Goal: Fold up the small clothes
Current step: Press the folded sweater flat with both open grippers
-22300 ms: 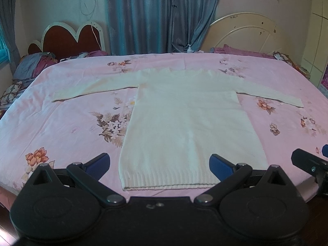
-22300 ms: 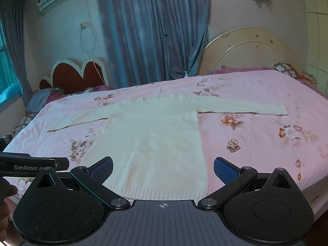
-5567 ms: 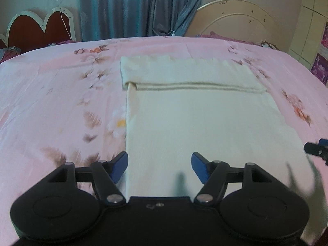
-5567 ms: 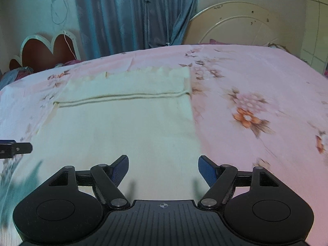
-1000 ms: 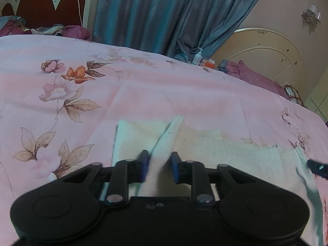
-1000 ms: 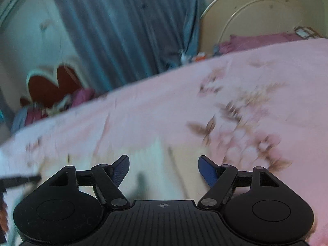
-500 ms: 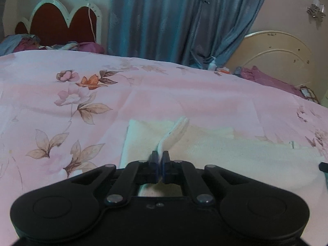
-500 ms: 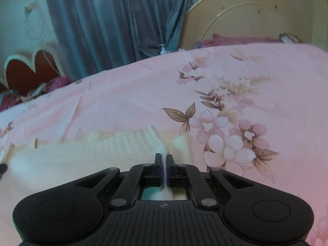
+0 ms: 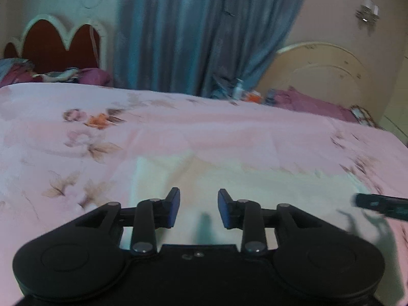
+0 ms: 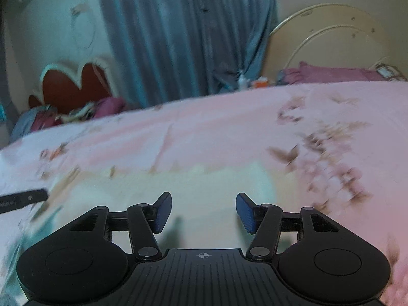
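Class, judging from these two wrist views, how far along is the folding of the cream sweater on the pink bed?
Done, it seems: the cream sweater lies as a compact folded block on the pink bedspread, no sleeves sticking out. In hand: nothing; the left tool and right tool both stand open above it, empty. Left: perhaps one more fold or smoothing, though blur hides the edges.

Motion blur smears both views: the cream sweater [image 9: 229,181] in the lower middle of the left wrist frame shows no knit or fold lines, and its near part is hidden behind the left gripper [image 9: 199,207]. At that frame's right edge the right gripper [image 9: 382,202] is cut off. In the right wrist frame the bedspread [image 10: 229,137] flowers at right are streaks.
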Demonstrator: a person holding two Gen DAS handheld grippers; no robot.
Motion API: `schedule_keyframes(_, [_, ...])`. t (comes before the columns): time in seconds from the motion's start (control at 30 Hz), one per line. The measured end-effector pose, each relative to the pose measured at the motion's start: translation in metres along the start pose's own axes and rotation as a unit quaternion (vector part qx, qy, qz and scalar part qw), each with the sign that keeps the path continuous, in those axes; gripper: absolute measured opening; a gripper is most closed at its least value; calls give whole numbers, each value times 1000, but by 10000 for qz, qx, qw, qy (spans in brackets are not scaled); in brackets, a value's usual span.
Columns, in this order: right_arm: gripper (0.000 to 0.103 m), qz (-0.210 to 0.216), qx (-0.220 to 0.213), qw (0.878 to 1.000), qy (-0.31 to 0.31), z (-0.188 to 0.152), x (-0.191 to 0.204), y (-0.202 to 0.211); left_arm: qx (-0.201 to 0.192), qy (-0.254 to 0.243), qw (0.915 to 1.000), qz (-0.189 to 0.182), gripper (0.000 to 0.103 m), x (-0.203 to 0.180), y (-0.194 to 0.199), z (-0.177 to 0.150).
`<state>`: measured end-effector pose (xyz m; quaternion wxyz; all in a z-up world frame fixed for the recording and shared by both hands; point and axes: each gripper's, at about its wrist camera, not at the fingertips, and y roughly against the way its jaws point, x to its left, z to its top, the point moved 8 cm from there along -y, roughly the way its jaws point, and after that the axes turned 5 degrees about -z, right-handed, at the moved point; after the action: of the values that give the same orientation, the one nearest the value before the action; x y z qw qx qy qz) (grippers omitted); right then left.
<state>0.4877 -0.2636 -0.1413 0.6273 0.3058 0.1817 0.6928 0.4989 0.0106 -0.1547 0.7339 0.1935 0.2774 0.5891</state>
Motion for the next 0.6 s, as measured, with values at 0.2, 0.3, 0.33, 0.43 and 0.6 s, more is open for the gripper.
schedule_keyframes(0.2, [56,-170,238,9987,411,-31,18,-6,465,-136,9988,29,33,-3,-11,-35])
schedule_keyframes(0.3, [56,-420,289,9979,397,-39,3,-8,468,-163,9988,9,34,4,-9,-41])
schedule_keyframes(0.33, [56,-511,284,9976,362,-41,-3,-6,484,-177,9987,-6,34,5,-8,-41])
schedule_keyframes(0.43, [56,-645,280,9974,141,-45,-12,3,534,-87,9985,-32,34,9,-5,-41])
schedule_keyframes(0.6, [56,-889,335,9951,261,-49,-7,9,638,-238,9977,37,33,6,-3,-42])
